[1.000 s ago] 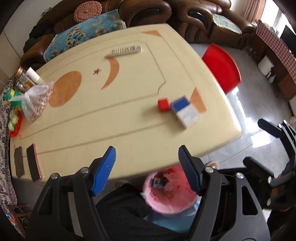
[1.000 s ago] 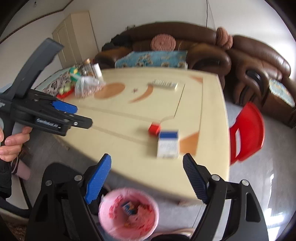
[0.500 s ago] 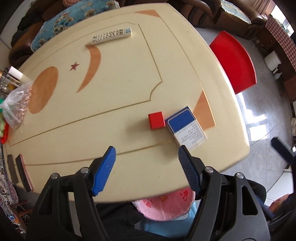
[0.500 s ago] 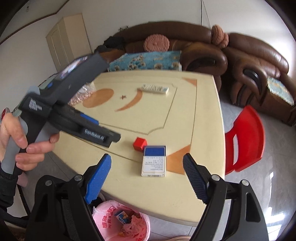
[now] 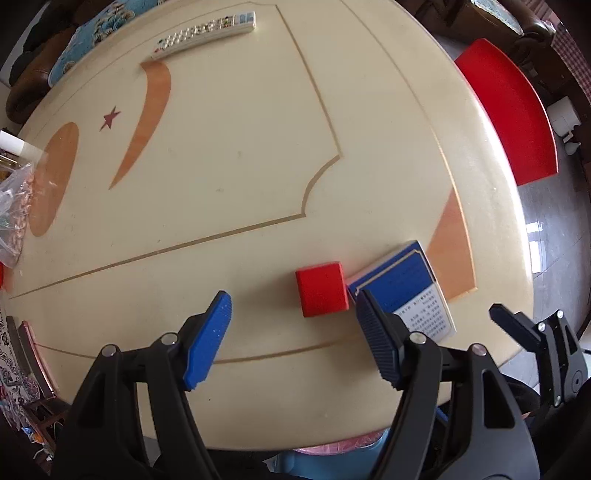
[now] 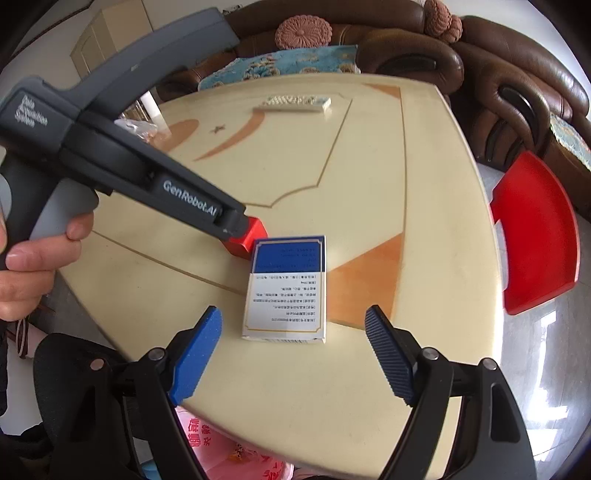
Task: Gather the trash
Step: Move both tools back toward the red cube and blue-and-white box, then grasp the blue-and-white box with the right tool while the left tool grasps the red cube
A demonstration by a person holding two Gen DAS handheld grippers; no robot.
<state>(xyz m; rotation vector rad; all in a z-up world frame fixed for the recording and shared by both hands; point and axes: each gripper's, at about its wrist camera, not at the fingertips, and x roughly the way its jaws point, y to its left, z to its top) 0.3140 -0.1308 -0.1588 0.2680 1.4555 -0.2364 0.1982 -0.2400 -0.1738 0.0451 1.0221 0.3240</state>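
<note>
Left view: my left gripper [image 5: 293,312] moved closer over table [image 5: 240,166], jaws wide, empty; red cube [image 5: 322,289] ahead, touching blue-white box [image 5: 410,291].
Right view: right gripper [image 6: 293,325] wide, empty, box [image 6: 286,288] just ahead; pink bin [image 6: 236,454] below table edge.

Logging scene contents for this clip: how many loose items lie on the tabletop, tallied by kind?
Red box: 1
Blue-and-white carton: 1
Remote control: 1
Clear plastic bag: 1
Total: 4, not counting cut-off items at the left edge.
</note>
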